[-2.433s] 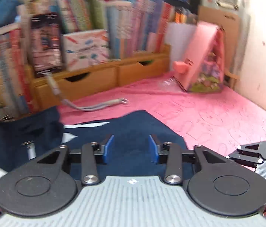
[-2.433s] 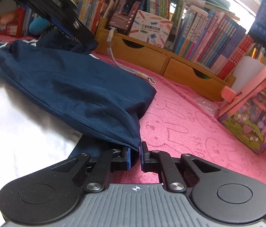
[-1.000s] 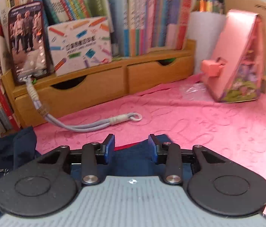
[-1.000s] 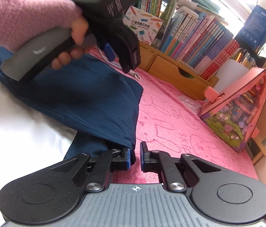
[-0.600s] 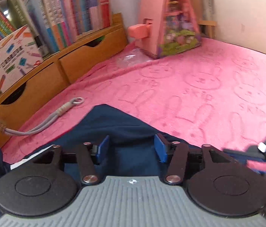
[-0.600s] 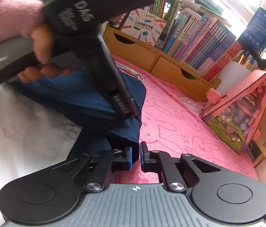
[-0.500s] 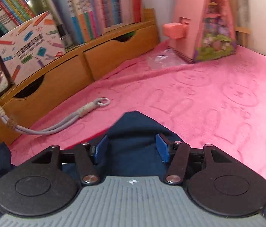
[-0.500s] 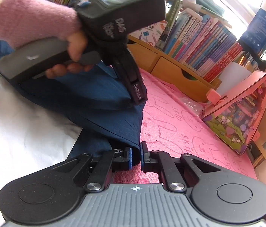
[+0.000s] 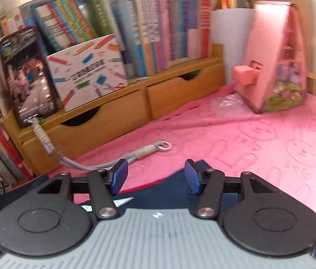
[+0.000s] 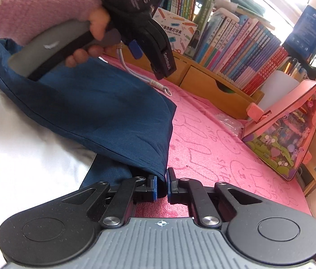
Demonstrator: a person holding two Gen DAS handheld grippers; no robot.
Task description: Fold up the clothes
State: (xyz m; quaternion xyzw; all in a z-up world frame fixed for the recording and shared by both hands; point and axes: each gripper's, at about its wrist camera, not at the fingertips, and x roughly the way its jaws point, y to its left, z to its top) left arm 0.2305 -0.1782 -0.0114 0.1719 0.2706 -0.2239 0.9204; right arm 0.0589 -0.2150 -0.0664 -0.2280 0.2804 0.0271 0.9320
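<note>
Garment place: navy garment (image 10: 104, 107) is lying folded over on the pink blanket (image 10: 214, 148), running away toward the far left.
Right gripper (image 10: 162, 185): pinching its near corner.
Left gripper (image 9: 155, 174): hovering spread and empty above the far corner, jaws having just closed slightly.
Look: dark, smooth, thin.

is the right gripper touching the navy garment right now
Touching. The right wrist view shows the right gripper with its jaws nearly closed on the corner of the navy garment, the fabric edge running down between the two blue pads with no gap.
</note>
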